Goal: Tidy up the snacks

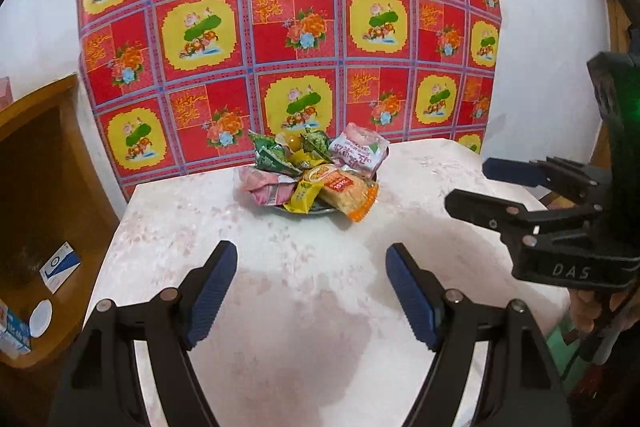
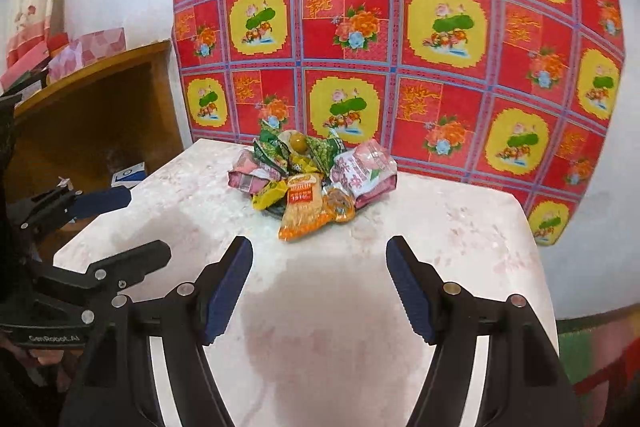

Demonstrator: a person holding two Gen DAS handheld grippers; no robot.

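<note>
A heap of wrapped snacks sits on a dark plate (image 1: 322, 211) (image 2: 270, 213) at the far end of a pale marble table (image 1: 288, 307) (image 2: 320, 327). An orange cracker pack (image 1: 349, 194) (image 2: 307, 207) hangs over the plate's near rim. A pink packet (image 1: 359, 151) (image 2: 362, 171), green packets (image 1: 272, 155) (image 2: 270, 151) and a yellow packet (image 1: 303, 195) (image 2: 267, 195) are piled behind it. My left gripper (image 1: 312, 247) (image 2: 148, 223) is open and empty, short of the plate. My right gripper (image 2: 319, 243) (image 1: 468, 185) is also open and empty, to the plate's right.
A red floral cloth (image 1: 288, 27) (image 2: 400, 27) hangs on the wall behind the table. A wooden shelf unit (image 1: 36, 167) (image 2: 92, 107) stands to the left, with small boxes (image 1: 60, 267) inside and pink boxes (image 2: 96, 47) on top. A hand (image 1: 588, 311) holds the right gripper's handle.
</note>
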